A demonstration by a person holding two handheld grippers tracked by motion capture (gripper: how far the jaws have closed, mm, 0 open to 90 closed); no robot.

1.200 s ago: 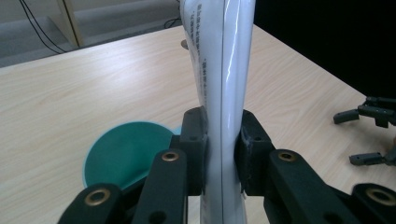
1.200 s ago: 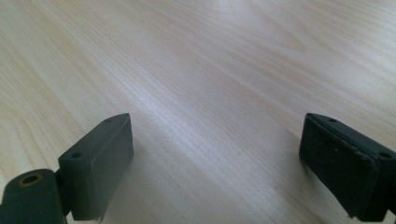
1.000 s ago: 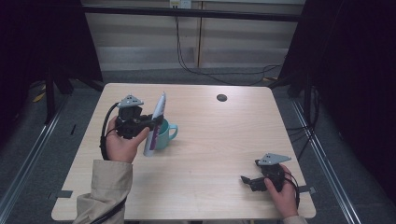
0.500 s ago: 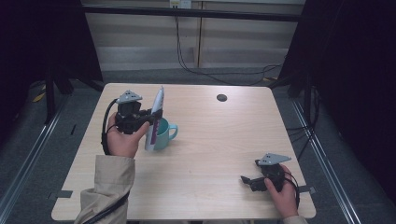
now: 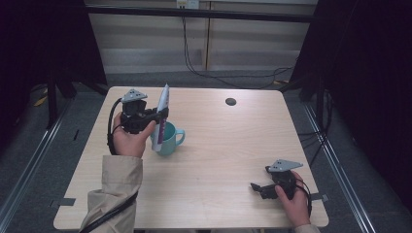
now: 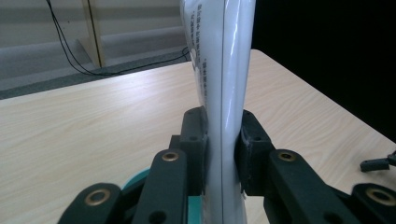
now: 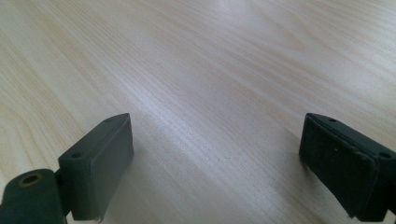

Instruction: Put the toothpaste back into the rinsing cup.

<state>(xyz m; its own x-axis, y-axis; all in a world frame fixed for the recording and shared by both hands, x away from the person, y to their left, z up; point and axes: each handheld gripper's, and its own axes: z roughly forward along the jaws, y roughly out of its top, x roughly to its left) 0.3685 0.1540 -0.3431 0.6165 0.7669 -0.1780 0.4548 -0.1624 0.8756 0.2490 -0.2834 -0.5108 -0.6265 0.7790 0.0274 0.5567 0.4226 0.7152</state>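
High view: left tongs (image 5: pixel 163 112) raised over the left half of the bench (image 5: pixel 228 150), clamped on a white tube (image 5: pixel 162 116) with a purple edge (a soft squeeze tube, by the flat crimped top). Tube held near upright, top tilted slightly away from the person, lower end reaching down at the rim of a teal mug (image 5: pixel 167 138); whether inside the rim or just in front of it, cannot tell. Mug upright on the bench, handle toward the right.

Left gripper view: both pads (image 6: pixel 194 140) pressed flat against the tube's (image 6: pixel 224 70) sides, small print running up its face, teal rim (image 6: pixel 135 184) showing below.

Right tongs (image 5: pixel 256 187) low at the near right corner, well apart from the mug. Right gripper view: jaws wide apart, bare wood (image 7: pixel 210 84) between them.
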